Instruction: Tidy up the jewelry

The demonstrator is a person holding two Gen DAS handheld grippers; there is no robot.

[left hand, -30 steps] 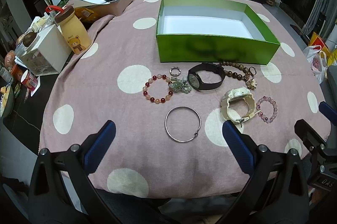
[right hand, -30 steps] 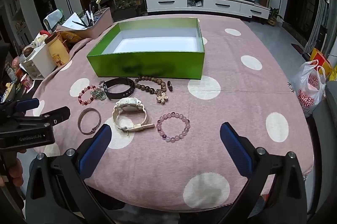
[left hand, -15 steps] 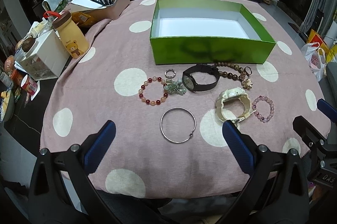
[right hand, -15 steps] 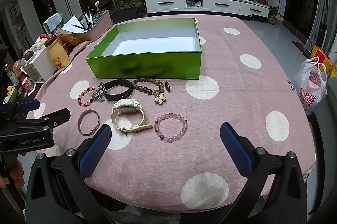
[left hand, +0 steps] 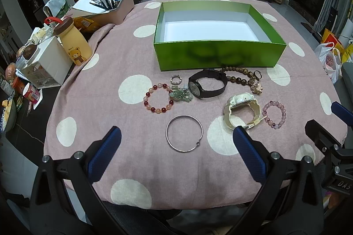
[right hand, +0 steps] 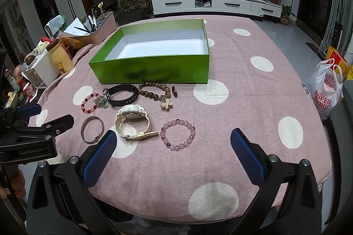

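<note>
Meanwhile, jewelry waits outside the box

Both hand-held tools hang over the near edge of the table (left hand: 72,102), each with its blue-padded fingers spread wide and nothing between them. The left gripper (left hand: 176,153) is lined up with the silver bangle (left hand: 184,133), which lies on the pink dotted cloth near that edge. The right gripper (right hand: 173,153) faces the lilac bead bracelet (right hand: 178,134), just beside the cream watch (right hand: 132,122). Farther in lie the red bead bracelet (left hand: 158,98), a green jade charm (left hand: 181,95) touching it, a small ring (left hand: 175,79), the black watch (left hand: 207,85) and the brown bead string (left hand: 240,76). Behind them, toward the table's far edge, stands the green box (left hand: 218,56), its white inside bare. A yellow bear bottle (left hand: 75,43) stands at the left edge.
</note>
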